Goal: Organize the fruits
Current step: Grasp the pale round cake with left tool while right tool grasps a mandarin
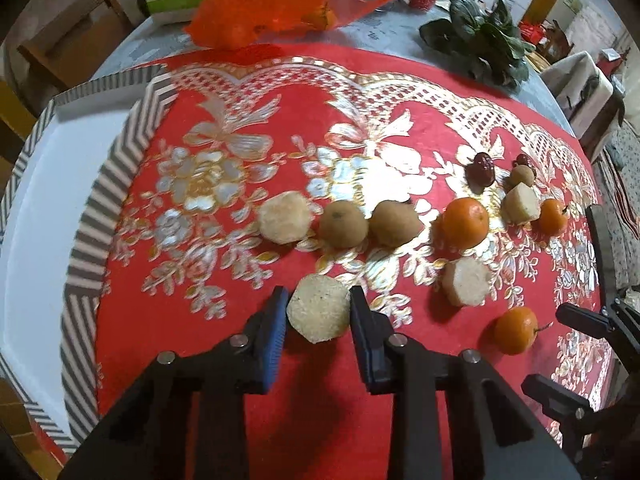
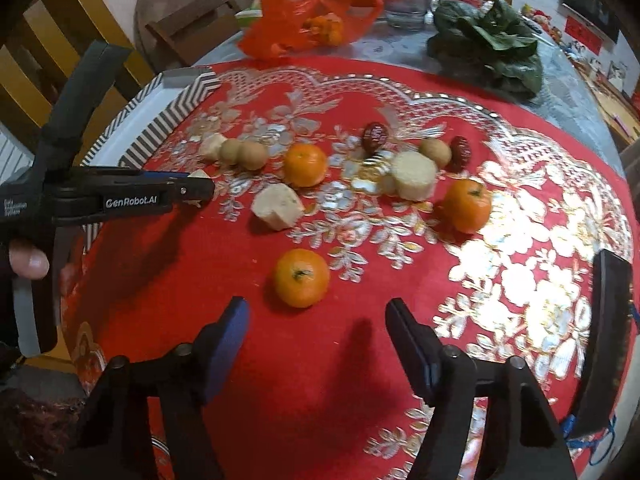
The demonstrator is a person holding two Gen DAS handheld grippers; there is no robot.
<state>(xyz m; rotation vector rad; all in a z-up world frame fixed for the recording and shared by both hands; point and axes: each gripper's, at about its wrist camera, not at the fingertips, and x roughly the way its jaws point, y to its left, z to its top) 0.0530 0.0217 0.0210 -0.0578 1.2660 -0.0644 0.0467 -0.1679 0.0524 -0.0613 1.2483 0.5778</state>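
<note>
My left gripper (image 1: 319, 300) is shut on a pale peeled sugarcane chunk (image 1: 319, 313), held just above the red cloth; it also shows in the right wrist view (image 2: 200, 189). More pale chunks (image 1: 285, 218) (image 1: 467, 282), brown longans (image 1: 343, 224), red dates (image 1: 482, 168) and tangerines (image 1: 465, 223) (image 1: 515, 330) lie scattered on the cloth. My right gripper (image 2: 316, 312) is open and empty, just in front of a tangerine (image 2: 301, 283). A white tray with a striped rim (image 1: 96, 216) sits at the left.
A red plastic bag (image 1: 288, 4) with oranges lies at the table's back. Leafy greens (image 1: 480, 40) lie at the back right. A glass jar (image 2: 404, 4) and wooden chairs (image 2: 192, 20) stand behind the table.
</note>
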